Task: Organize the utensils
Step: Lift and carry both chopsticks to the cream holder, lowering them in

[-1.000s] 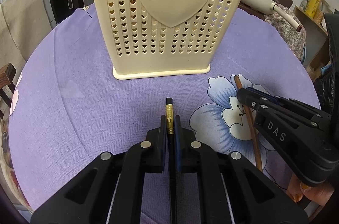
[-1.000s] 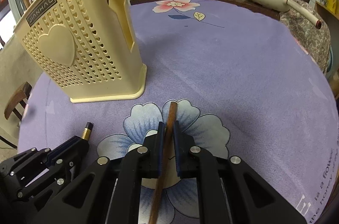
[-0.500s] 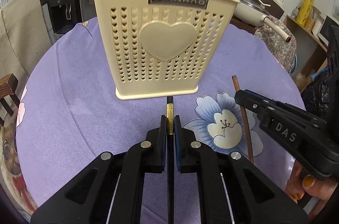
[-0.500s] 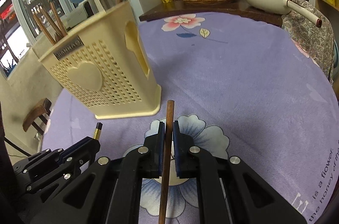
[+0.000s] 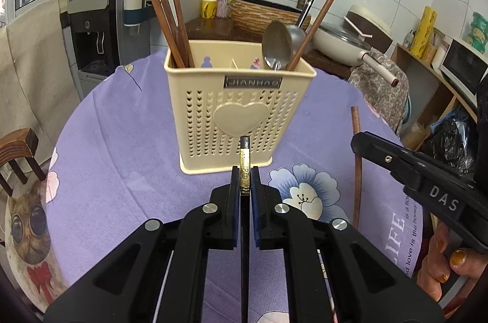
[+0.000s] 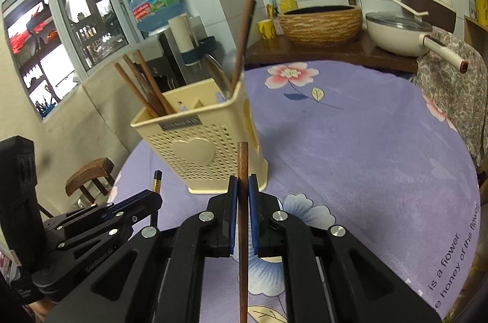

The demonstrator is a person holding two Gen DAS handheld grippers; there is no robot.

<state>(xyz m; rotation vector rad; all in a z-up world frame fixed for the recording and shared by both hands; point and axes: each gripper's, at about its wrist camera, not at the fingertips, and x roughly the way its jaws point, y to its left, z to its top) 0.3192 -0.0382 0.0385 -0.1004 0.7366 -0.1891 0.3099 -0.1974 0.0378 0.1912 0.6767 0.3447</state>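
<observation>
A cream utensil holder [image 5: 239,109] with heart-shaped holes and a raised heart on its front is seen standing upright on the table [image 5: 122,146], which is covered by a purple flowered cloth. In the holder's left compartment several brown chopsticks [image 5: 166,17] are leaned; in its right compartment a metal spoon [image 5: 276,45] and a single brown chopstick are stood.

In front of the holder, the left hand-held gripper [image 5: 245,181] is closed narrowly on a black chopstick with a gold band [image 5: 244,170], whose tip is pointed toward the holder's front face and is held above the cloth. To the right of the holder, the right hand-held gripper [image 6: 243,191] is clamped on a brown wooden chopstick [image 6: 243,170], which is pointed forward between the blue pads, its end appearing against the holder's lower right corner in the right wrist view. Fingers with yellow-painted nails [image 5: 451,262] are seen beneath the right hand-held gripper. A wooden chair [image 6: 90,173] is stood beyond the table's edge, left of the holder.
</observation>
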